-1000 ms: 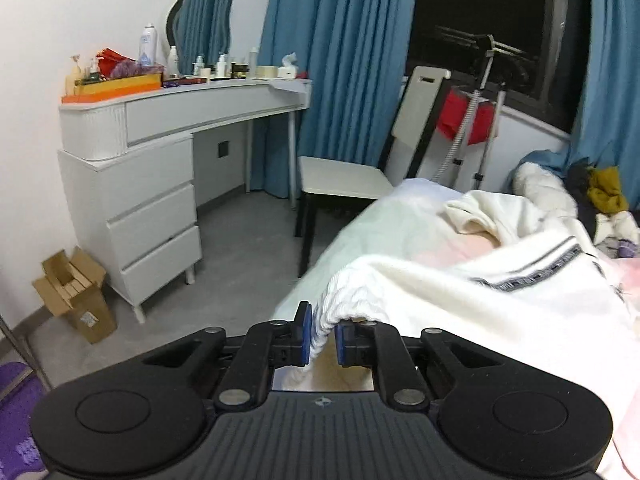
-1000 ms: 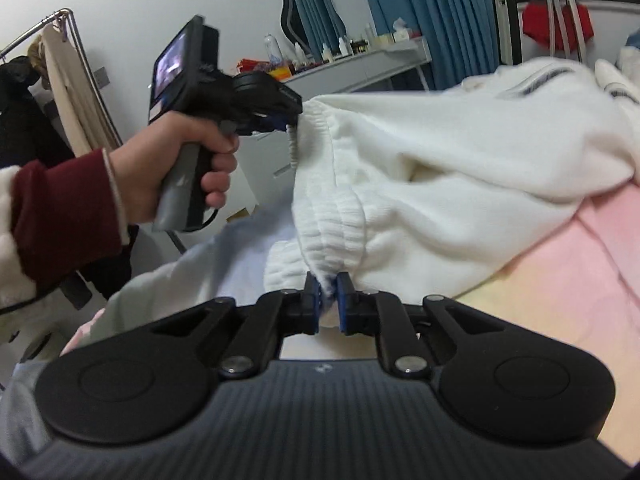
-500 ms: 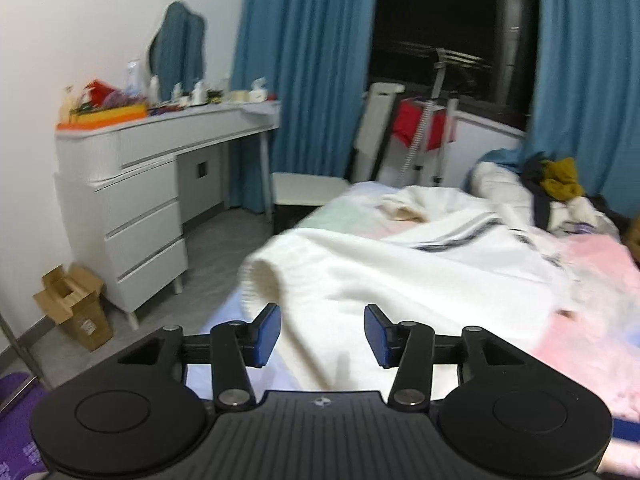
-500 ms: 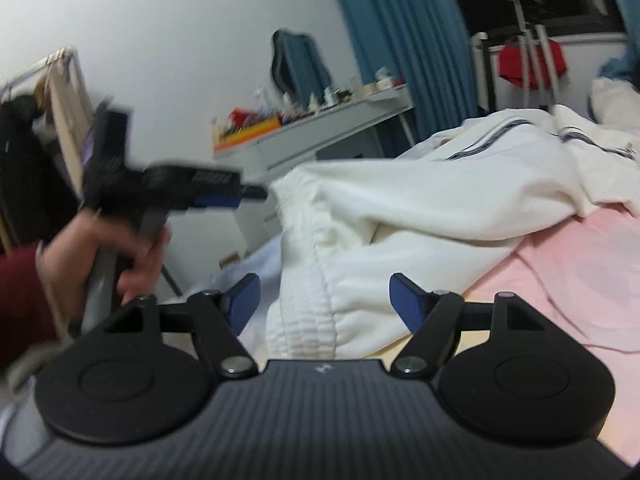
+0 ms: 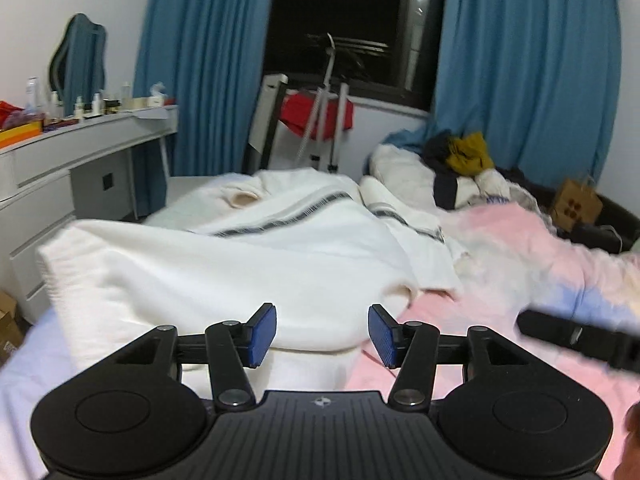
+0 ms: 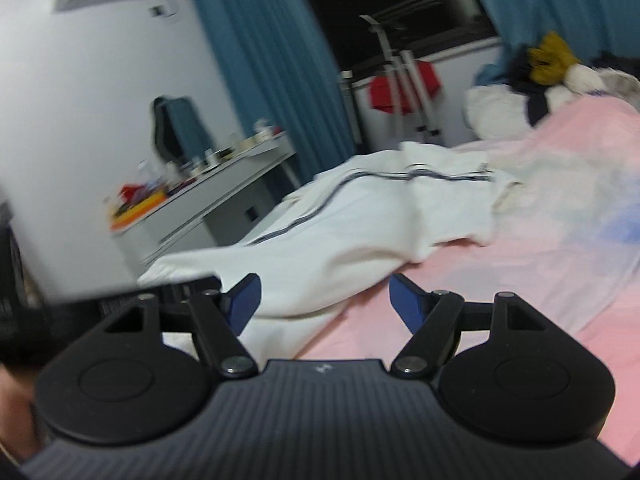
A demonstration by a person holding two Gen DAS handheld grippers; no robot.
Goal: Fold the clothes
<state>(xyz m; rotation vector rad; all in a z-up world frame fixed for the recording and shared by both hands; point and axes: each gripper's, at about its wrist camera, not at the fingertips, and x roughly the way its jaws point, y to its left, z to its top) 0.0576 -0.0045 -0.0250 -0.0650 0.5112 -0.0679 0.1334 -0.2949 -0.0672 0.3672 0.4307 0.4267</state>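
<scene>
A white knit garment point(image 5: 224, 264) with dark stripe trim lies spread on the pink bedsheet point(image 5: 528, 264); it also shows in the right wrist view point(image 6: 360, 224). My left gripper point(image 5: 322, 336) is open and empty, just above the garment's near edge. My right gripper point(image 6: 325, 300) is open and empty, over the garment's near edge and the sheet point(image 6: 520, 264). The right gripper's black body point(image 5: 576, 338) shows at the right of the left wrist view. The left gripper's black body point(image 6: 176, 292) shows blurred at the left of the right wrist view.
A white dresser point(image 5: 60, 168) with bottles stands left of the bed. A pile of clothes point(image 5: 460, 160) lies at the bed's far end. A rack with a red item point(image 5: 316, 116) stands by the window. A cardboard box point(image 5: 8, 320) sits on the floor.
Both grippers held the garment's ribbed hem a second ago, then opened and let it drop onto the bed. Both have since pulled back and swung right.
</scene>
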